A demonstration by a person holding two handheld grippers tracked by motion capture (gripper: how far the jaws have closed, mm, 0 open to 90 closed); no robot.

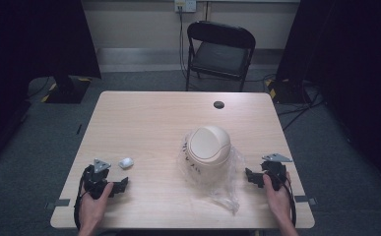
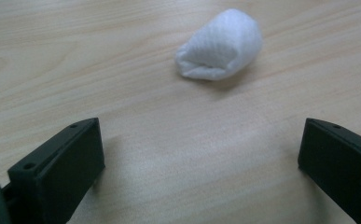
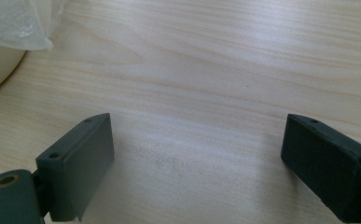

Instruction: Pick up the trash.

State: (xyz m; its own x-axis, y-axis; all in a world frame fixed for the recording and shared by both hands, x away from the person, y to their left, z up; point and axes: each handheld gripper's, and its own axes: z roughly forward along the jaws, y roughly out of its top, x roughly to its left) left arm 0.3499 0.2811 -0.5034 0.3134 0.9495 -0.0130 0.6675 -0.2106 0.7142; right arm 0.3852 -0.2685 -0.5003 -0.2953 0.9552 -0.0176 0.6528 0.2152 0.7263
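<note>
Both hands are resting at the table's near edge, tongs spread wide and empty.

We are aiming the left gripper [image 1: 121, 185] at the white wad [image 2: 220, 45] lying just ahead; we should be sliding low, straddling it squarely before squeezing. Our right gripper [image 1: 251, 177] is waiting beside the bin [image 1: 208, 146] in its plastic bag [image 1: 227, 189].

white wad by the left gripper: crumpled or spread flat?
Crumpled. The small white paper wad sits bunched into a rounded lump on the light wooden table, just ahead of the left gripper, whose jaws stand wide apart and clear of it.
</note>
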